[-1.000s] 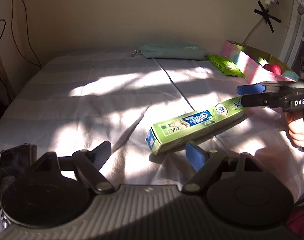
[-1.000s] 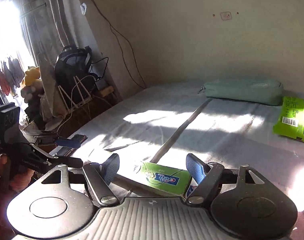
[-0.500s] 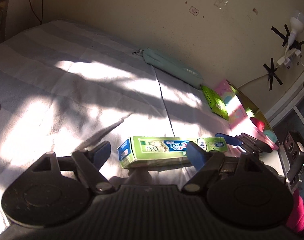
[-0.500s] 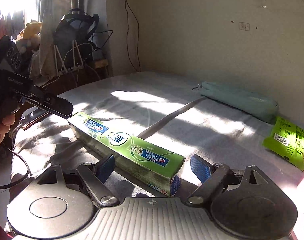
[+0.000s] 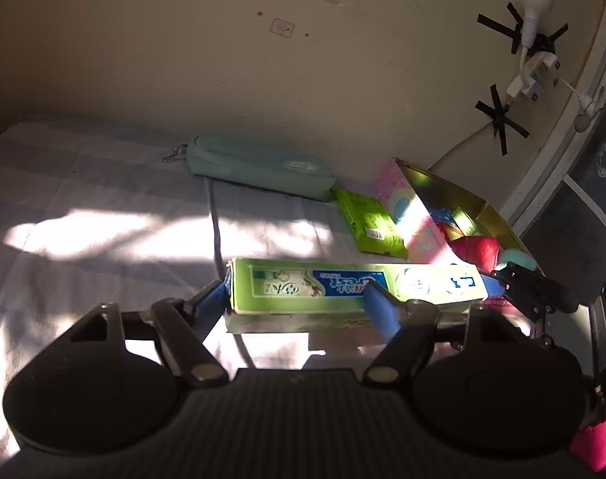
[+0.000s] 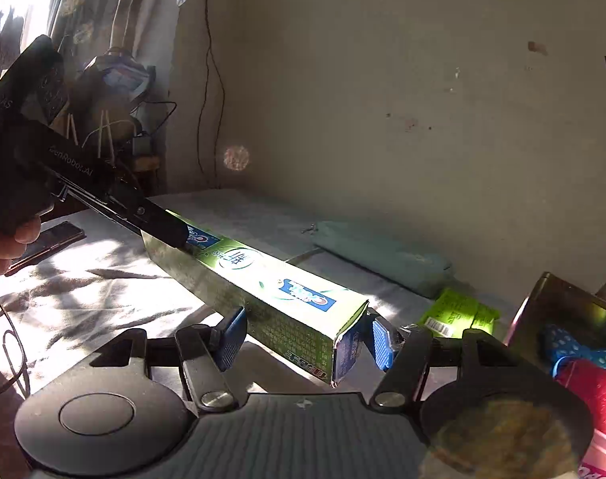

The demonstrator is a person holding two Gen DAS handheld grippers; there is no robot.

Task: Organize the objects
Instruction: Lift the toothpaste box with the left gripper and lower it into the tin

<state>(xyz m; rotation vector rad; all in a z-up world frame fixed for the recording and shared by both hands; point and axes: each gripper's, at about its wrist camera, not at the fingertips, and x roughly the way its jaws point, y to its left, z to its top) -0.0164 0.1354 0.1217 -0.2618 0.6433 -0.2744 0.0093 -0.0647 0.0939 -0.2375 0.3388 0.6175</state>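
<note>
The green toothpaste box (image 5: pixel 343 291) is lifted above the bed (image 5: pixel 103 207), carried between two grippers: the left gripper (image 5: pixel 299 299) grasps its 9 o'clock end, the right gripper (image 6: pixel 307 337) its 3 o'clock end beside the pink box (image 5: pixel 406 215).

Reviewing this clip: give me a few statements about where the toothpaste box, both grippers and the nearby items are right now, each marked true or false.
1. The toothpaste box is off the bed, a gripper at each end. True.
2. The left gripper has nothing between its fingers. False: one end of the box sits between them.
3. The teal pouch lies by the wall. True.
4. The green packet is inside the pink box. False: it lies on the bed beside it.
5. The right gripper brackets the box's other end. True.
</note>
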